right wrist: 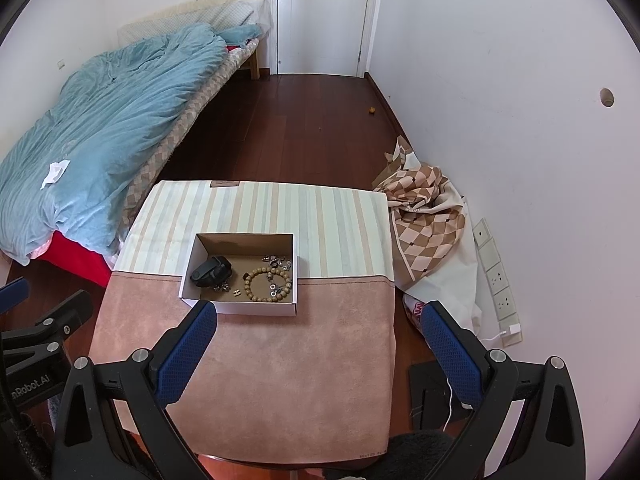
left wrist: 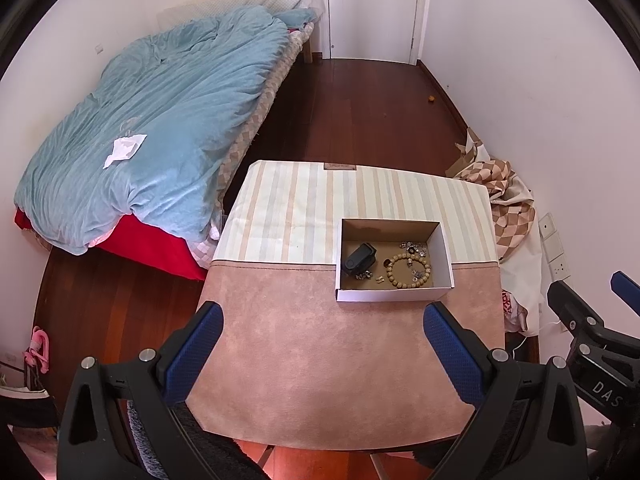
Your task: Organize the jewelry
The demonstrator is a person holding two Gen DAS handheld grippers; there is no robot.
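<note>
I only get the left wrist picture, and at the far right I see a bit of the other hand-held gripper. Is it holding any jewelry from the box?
Observer: No. The right wrist view shows the right hand-held gripper open and empty, over the pink part of the tablecloth, on the near side of the cardboard box.
Operator: Is anything plugged into those wall sockets?
Observer: Yes. A white plug with a thin cable sits at the lower end of the socket strip.
Operator: Anything else on that wall?
Observer: A small round hole, higher up.
</note>
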